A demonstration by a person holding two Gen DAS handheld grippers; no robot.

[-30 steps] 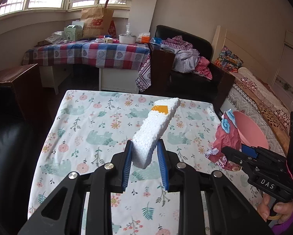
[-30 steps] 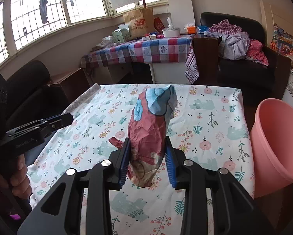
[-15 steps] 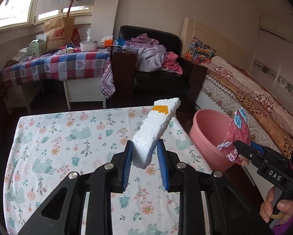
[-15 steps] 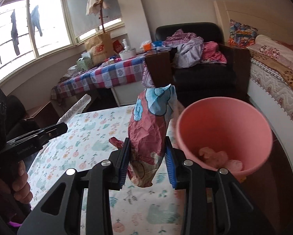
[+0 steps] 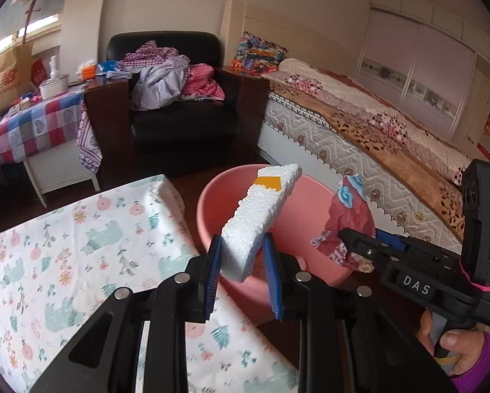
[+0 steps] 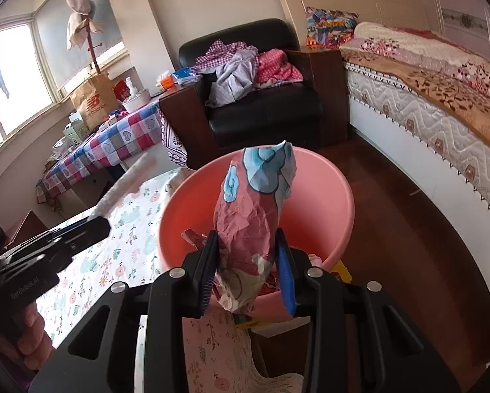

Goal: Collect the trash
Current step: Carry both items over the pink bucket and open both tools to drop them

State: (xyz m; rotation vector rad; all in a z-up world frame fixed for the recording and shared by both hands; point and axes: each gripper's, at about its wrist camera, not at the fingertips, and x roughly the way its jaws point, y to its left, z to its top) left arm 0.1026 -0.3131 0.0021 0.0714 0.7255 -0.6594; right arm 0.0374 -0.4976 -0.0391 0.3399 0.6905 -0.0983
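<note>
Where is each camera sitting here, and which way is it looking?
Left wrist: rides the left hand-held gripper, looking along its fingers past the white foam block to the pink plastic basin; the right hand shows.
Right wrist: rides the right hand-held gripper, facing the same basin past the crumpled red-and-blue paper; the left hand shows.
Both share the basin, floral tablecloth, black armchair and bed.

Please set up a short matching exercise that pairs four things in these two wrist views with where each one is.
Things:
1. foam block
2. crumpled wrapper
3. pink basin
4. pile of clothes

Places:
a. on the black armchair
b. on the floor beside the table
c. in the right tongs
d. in the left tongs

Pairs: 1-d, 2-c, 3-b, 4-a
</note>
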